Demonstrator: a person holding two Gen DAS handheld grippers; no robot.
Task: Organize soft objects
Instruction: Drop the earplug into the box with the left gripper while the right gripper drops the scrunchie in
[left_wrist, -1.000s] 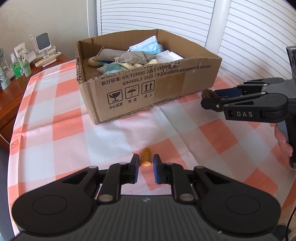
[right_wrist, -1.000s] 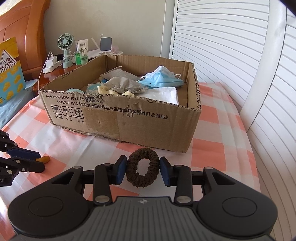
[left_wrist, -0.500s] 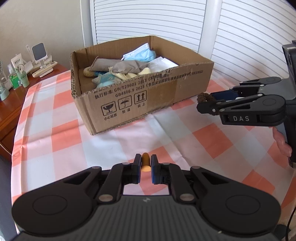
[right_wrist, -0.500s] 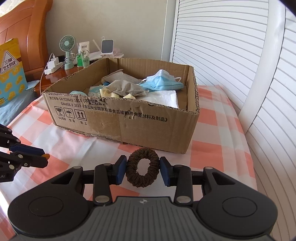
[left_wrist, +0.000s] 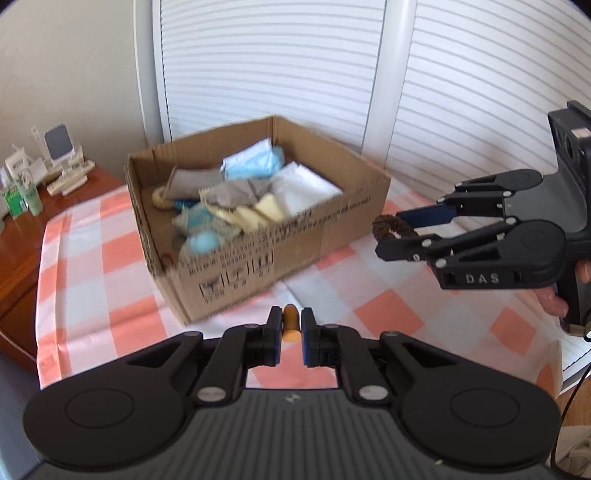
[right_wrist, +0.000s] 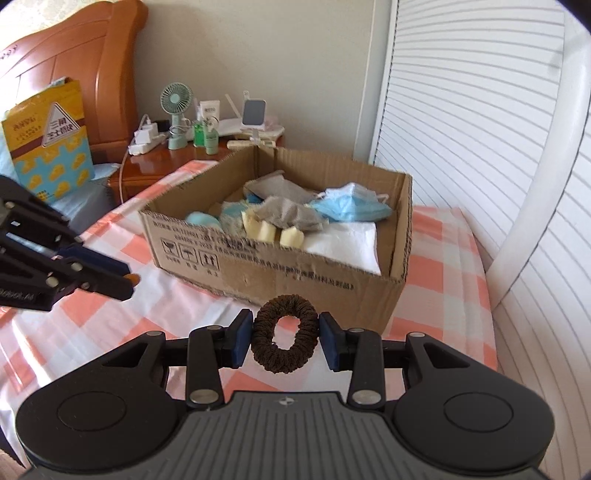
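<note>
My left gripper (left_wrist: 289, 326) is shut on a small orange foam earplug (left_wrist: 290, 324) and holds it above the checked tablecloth, in front of the cardboard box (left_wrist: 280, 254). My right gripper (right_wrist: 286, 341) is shut on a brown hair scrunchie (right_wrist: 285, 342), raised near the box's (right_wrist: 295, 273) right front corner. The right gripper also shows in the left wrist view (left_wrist: 397, 232) with the scrunchie (left_wrist: 388, 227). The left gripper shows at the left of the right wrist view (right_wrist: 125, 282). The box holds a blue face mask (right_wrist: 351, 205), grey cloth, white cloth and yellow pieces.
The table carries an orange-and-white checked cloth (left_wrist: 110, 258). A wooden nightstand (right_wrist: 155, 166) behind it holds a small green fan (right_wrist: 176, 114), bottles and a phone stand. White louvred doors (right_wrist: 480, 147) stand to the right. A yellow bag (right_wrist: 48, 129) leans by the headboard.
My left gripper closed on the earplug and lifted it off the cloth toward the box. My right gripper rose with the scrunchie, so the box's inside shows more.
</note>
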